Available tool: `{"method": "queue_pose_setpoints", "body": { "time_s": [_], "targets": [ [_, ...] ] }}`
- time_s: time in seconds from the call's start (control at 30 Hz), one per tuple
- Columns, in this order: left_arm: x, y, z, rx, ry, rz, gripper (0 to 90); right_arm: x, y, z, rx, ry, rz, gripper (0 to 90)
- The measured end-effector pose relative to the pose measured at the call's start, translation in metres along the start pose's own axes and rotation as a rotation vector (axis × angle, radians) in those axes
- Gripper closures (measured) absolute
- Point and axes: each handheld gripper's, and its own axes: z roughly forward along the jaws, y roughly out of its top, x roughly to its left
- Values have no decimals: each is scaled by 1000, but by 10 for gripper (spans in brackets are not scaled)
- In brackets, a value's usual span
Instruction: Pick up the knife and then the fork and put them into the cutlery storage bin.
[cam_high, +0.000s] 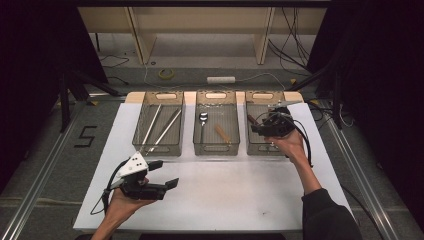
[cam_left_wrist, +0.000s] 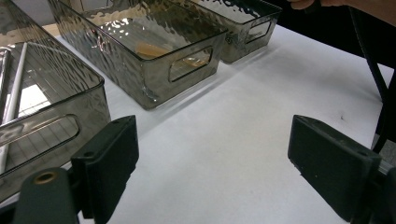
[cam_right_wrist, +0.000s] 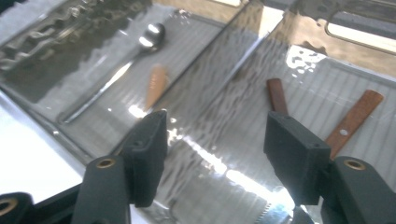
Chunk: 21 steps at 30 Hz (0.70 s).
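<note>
At the near edge of the desk (cam_high: 220, 200) the left claw (cam_high: 167, 175) rests in the hand, its jaws wide with nothing between them. Farther on, the right claw (cam_high: 257, 126) hangs over the right tray (cam_high: 260, 150), its jaws apart and empty, above two wooden-handled knives (cam_right_wrist: 355, 119) on the tray floor. To do this step well, it is better to lift the claw straight up and not touch the tray wall. I count three trays: the left tray (cam_high: 159, 149) holds two chopsticks (cam_high: 165, 129), the middle tray (cam_high: 216, 149) one spoon (cam_high: 202, 119) and one wooden piece (cam_high: 223, 133).
</note>
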Motion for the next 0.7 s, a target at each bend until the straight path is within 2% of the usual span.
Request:
{"method": "queue_pose_setpoints", "body": {
  "time_s": [0.47,0.7],
  "targets": [
    [0,0,-1,1,5,-1,158,33,-23,-24,-136,71,-16,361],
    [0,0,-1,1,7,-3,158,43,-30,-32,-164,104,-24,342]
  ]
}}
